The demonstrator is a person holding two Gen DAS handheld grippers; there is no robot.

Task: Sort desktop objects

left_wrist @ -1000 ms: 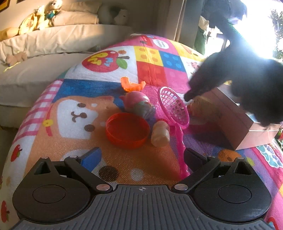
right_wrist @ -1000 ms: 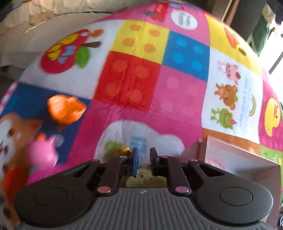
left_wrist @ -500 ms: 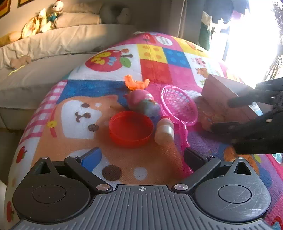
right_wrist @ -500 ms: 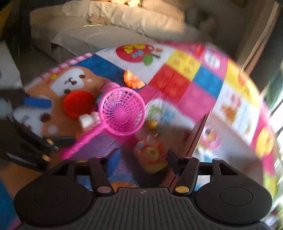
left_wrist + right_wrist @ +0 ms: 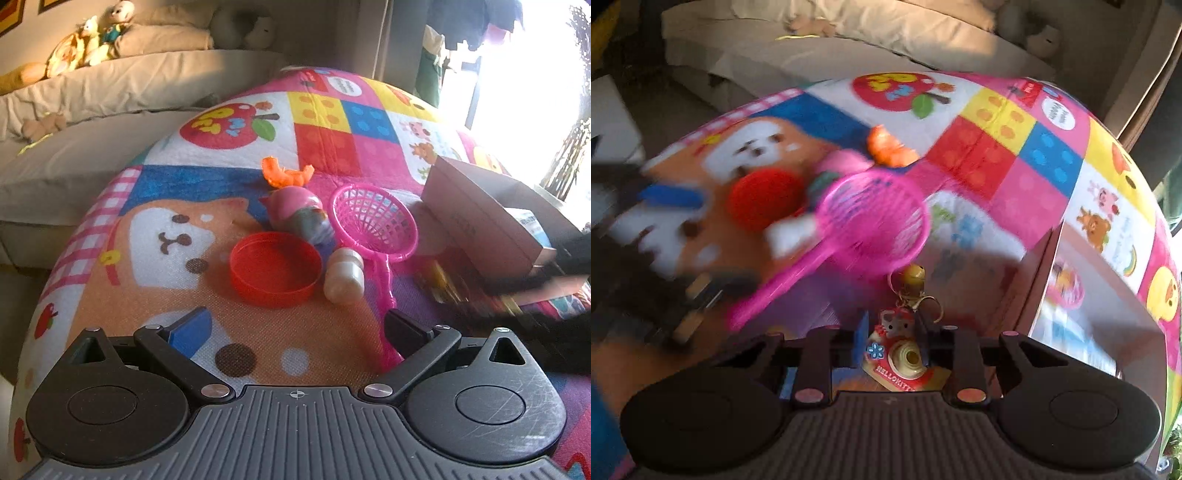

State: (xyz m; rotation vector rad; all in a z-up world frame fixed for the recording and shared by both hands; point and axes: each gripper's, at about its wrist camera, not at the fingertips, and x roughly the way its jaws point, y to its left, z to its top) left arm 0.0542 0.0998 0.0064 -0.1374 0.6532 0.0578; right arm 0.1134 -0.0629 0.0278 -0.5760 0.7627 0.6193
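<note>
My right gripper [image 5: 892, 332] is shut on a red Hello Kitty keychain toy [image 5: 899, 354], held above the colourful mat beside a brown cardboard box [image 5: 1082, 291]. My left gripper [image 5: 295, 332] is open and empty, low over the mat. Ahead of it lie a red lid [image 5: 275, 267], a cream capsule toy [image 5: 343, 280], a pink net scoop [image 5: 375, 225], a pink and grey toy [image 5: 295, 210] and an orange toy [image 5: 286, 173]. The box [image 5: 484, 221] shows at the right in the left wrist view. The right wrist view is blurred by motion.
The play mat [image 5: 332, 122] covers a raised surface. A beige sofa [image 5: 110, 96] with soft toys lies behind it. Strong window glare fills the upper right of the left wrist view.
My right gripper has closed on the Hello Kitty keychain, which lay between its open fingers half a second ago, and is moving with it. My left gripper has stayed open and nearly still.
</note>
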